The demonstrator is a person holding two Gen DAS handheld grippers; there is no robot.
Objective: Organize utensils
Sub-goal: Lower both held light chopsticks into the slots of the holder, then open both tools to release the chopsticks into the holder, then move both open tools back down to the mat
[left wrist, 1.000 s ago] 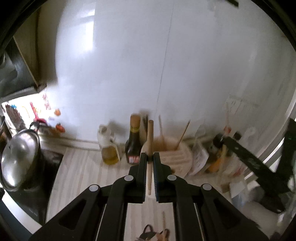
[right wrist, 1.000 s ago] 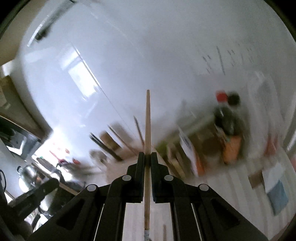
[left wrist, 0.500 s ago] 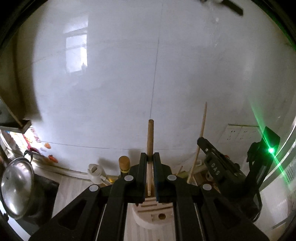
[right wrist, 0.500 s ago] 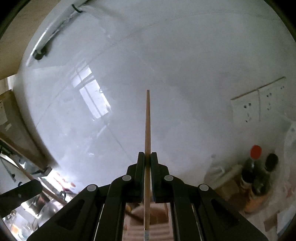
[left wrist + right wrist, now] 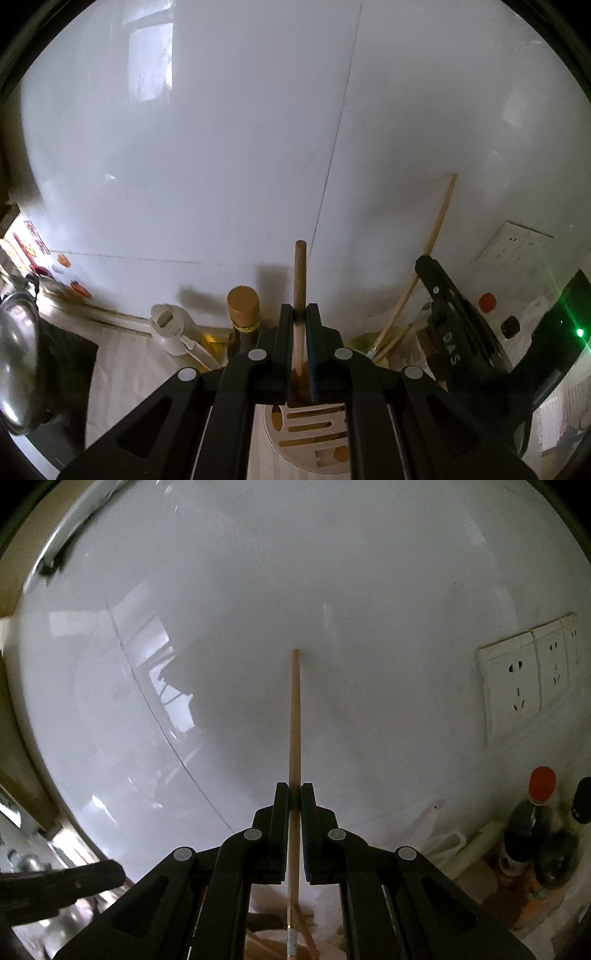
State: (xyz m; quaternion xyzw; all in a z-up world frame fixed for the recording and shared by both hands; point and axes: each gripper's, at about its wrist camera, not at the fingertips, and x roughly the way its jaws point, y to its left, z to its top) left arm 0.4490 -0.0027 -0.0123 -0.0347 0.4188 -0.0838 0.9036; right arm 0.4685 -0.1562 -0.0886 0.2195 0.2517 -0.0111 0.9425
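My left gripper (image 5: 300, 314) is shut on a thick wooden handle (image 5: 299, 273) that stands upright between its fingers, directly above a round wooden utensil holder (image 5: 314, 435) with slots in its top. My right gripper (image 5: 294, 794) is shut on a thin wooden chopstick (image 5: 294, 716) with a metal-banded lower end. In the left wrist view the right gripper (image 5: 448, 317) appears at the right, holding that chopstick (image 5: 436, 236) slanted over the holder's far side. More sticks stand in the holder. The holder's rim (image 5: 273, 945) shows faintly under the right gripper.
A white glossy wall is close ahead. Beside the holder stand an oil bottle (image 5: 173, 328) and a brown-capped sauce bottle (image 5: 243, 310). A steel pot (image 5: 18, 369) sits at far left. A red-capped bottle (image 5: 535, 819) and wall sockets (image 5: 517, 686) are at the right.
Both grippers have moved forward and down toward the holder by the wall. The holder has slid from ahead of the left gripper to beneath it. Both grips are unchanged.
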